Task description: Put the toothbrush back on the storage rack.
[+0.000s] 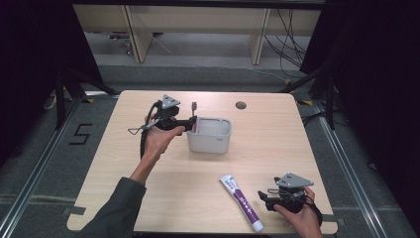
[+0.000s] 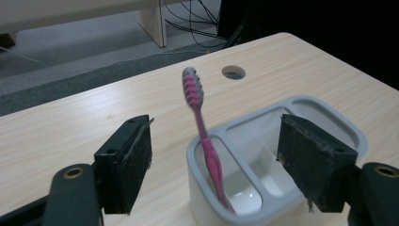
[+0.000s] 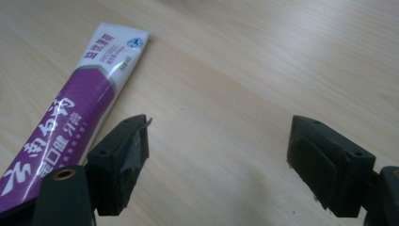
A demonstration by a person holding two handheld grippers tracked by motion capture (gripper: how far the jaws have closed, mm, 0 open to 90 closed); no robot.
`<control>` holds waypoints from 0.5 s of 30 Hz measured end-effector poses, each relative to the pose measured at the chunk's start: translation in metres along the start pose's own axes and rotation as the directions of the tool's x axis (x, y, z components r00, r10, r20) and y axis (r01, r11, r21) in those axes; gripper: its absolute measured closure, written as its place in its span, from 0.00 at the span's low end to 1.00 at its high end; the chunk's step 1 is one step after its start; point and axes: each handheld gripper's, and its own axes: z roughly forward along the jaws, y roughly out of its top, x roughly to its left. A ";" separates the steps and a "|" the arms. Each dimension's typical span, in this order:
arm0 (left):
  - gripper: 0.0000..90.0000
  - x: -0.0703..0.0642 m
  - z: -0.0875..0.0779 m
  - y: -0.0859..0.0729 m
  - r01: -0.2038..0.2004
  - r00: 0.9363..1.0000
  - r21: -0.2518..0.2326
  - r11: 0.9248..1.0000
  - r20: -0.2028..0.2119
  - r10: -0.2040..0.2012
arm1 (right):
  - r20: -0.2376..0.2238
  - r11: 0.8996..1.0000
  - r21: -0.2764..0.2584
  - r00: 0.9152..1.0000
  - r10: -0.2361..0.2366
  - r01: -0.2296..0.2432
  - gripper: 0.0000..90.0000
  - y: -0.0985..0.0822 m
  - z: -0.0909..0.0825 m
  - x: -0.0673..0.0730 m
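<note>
**Watching a leaning brush and an idle tube**

Backing my left gripper [image 2: 214, 165] off could go wrong: the toothbrush [image 2: 203, 136] only leans in the near cell of the holder [image 2: 329, 115], centre frame, and a pad clipping it would tip it out. My fingers [image 2: 127, 162] stand apart, nothing clamped. Left forearm reaches up-frame. Right gripper [image 3: 219, 160], lower right over the desk [image 1: 277, 144], gapes beside the toothpaste [image 3: 70, 122].
</note>
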 end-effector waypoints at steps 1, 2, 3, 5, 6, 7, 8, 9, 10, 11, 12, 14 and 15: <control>0.29 0.000 -0.009 -0.004 -0.010 1.000 0.006 1.000 0.005 0.010 | 0.019 1.000 -0.009 1.000 0.016 -0.016 0.25 0.000 -0.002 -0.003; 0.29 0.000 -0.009 -0.004 -0.010 1.000 0.006 1.000 0.005 0.010 | 0.019 1.000 -0.009 1.000 0.016 -0.016 0.25 0.000 -0.002 -0.003; 0.29 0.000 -0.016 -0.008 -0.013 1.000 -0.001 1.000 0.006 0.013 | 0.014 0.999 -0.013 0.999 0.053 -0.052 0.26 -0.001 -0.003 -0.004; 0.29 0.000 -0.020 -0.010 -0.016 1.000 -0.001 1.000 0.009 0.016 | 0.017 0.999 -0.020 0.999 0.049 -0.048 0.26 -0.001 -0.003 -0.005; 0.28 0.002 -0.024 -0.014 -0.017 1.000 0.006 1.000 0.023 0.017 | 0.012 0.998 -0.018 0.998 0.065 -0.065 0.26 -0.001 -0.004 -0.003; 0.27 0.002 -0.024 -0.014 -0.017 1.000 0.006 1.000 0.023 0.017 | 0.012 0.998 -0.018 0.998 0.065 -0.065 0.26 -0.001 -0.004 -0.003; 0.27 0.002 -0.027 -0.018 -0.012 0.999 0.003 1.000 0.039 0.012 | 0.016 0.999 -0.022 0.999 0.043 -0.042 0.26 -0.001 -0.003 -0.004; 0.27 0.002 -0.027 -0.018 -0.012 0.999 0.003 1.000 0.039 0.012 | 0.018 0.999 -0.021 0.999 0.037 -0.037 0.26 -0.001 -0.003 -0.004; 0.27 0.002 -0.029 -0.021 -0.006 0.999 0.002 1.000 0.041 0.006 | 0.018 0.999 -0.021 0.999 0.037 -0.037 0.26 -0.001 -0.003 -0.004; 0.27 0.002 -0.031 -0.022 -0.009 0.999 0.004 1.000 0.045 0.009 | 0.003 0.999 -0.015 0.999 0.049 -0.049 0.26 0.000 -0.003 -0.003; 0.27 0.002 -0.032 -0.024 -0.014 0.999 0.003 1.000 0.051 0.014 | 0.008 0.999 -0.016 0.999 0.043 -0.043 0.26 0.000 -0.003 -0.002; 0.27 0.002 -0.035 -0.026 -0.008 0.998 -0.001 1.000 0.062 0.008 | 0.015 0.999 -0.021 1.000 0.025 -0.025 0.26 0.000 -0.003 -0.004; 0.26 0.003 -0.039 -0.028 -0.012 0.998 -0.002 1.000 0.067 0.012 | 0.013 0.999 -0.023 0.999 0.031 -0.031 0.26 0.000 -0.003 -0.004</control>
